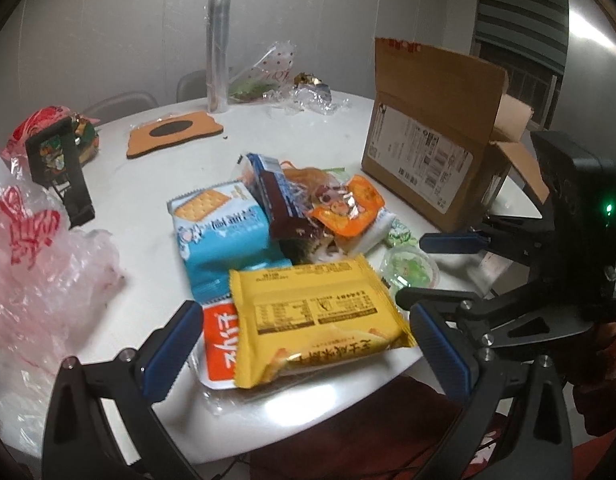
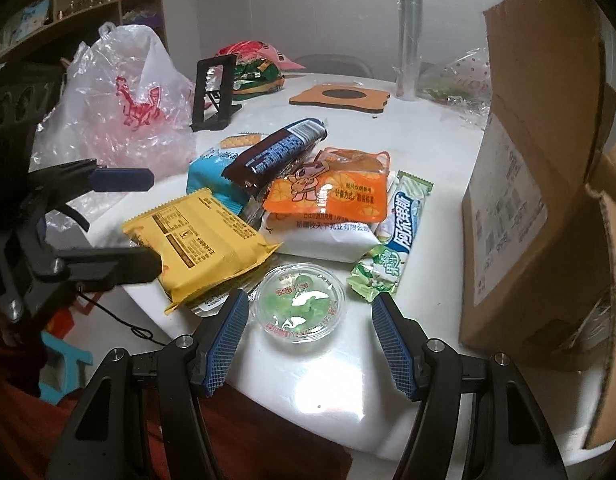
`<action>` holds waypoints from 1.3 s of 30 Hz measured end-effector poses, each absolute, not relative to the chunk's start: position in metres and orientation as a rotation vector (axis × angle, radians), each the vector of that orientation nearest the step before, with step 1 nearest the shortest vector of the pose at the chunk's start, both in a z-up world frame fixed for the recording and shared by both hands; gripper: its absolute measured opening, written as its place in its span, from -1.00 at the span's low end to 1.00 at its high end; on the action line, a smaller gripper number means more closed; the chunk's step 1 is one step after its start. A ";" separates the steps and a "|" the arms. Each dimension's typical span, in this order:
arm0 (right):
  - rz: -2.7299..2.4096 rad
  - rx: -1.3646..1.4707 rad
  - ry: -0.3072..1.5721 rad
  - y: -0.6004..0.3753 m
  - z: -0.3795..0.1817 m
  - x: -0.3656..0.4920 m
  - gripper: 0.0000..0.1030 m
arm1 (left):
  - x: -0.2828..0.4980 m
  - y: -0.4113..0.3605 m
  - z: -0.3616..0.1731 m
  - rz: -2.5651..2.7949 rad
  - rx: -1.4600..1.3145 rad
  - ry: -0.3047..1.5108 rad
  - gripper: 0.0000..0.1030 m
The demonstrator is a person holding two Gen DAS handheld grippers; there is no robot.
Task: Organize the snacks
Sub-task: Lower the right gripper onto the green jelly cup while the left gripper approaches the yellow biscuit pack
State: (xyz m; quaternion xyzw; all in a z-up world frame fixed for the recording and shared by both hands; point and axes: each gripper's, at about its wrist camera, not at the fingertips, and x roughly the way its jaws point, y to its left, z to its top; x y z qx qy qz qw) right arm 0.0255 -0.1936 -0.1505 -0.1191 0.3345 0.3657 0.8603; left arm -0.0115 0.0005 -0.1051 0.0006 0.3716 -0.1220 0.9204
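This looks like a lived-in room of a home, used for eating and storage. A round white surface (image 1: 147, 184) fills the middle of both views, crowded with household odds and ends: a crumpled plastic shopping bag (image 2: 123, 108) at the left, an opened cardboard shipping box (image 1: 432, 148) at the right, a roll of clear film (image 1: 218, 54) standing upright at the far edge, and a cork coaster (image 1: 173, 136) lying flat. Chair backs (image 1: 119, 105) show behind the surface against a plain pale wall. In the upper left of the right wrist view, open shelving (image 2: 87, 4) holds boxes, and a small blue stool (image 2: 65, 356) stands at the lower left.
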 end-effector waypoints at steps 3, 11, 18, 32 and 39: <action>0.780 -0.246 0.683 -0.194 -0.151 0.026 0.14 | -0.012 -0.002 -0.110 -0.245 -0.012 0.774 0.98; 0.811 -0.261 0.666 -0.192 -0.152 0.023 -0.15 | -0.007 -0.017 -0.118 -0.217 0.010 0.784 0.98; 0.777 -0.266 0.649 -0.200 -0.151 0.023 -0.16 | -0.004 -0.026 -0.123 -0.180 0.061 0.797 0.99; 0.776 -0.256 0.649 -0.202 -0.152 0.024 -0.15 | -0.010 -0.011 -0.119 -0.165 -0.009 0.780 0.99; 0.772 -0.268 0.652 -0.198 -0.155 0.023 -0.15 | -0.009 -0.010 -0.122 -0.183 -0.036 0.781 0.99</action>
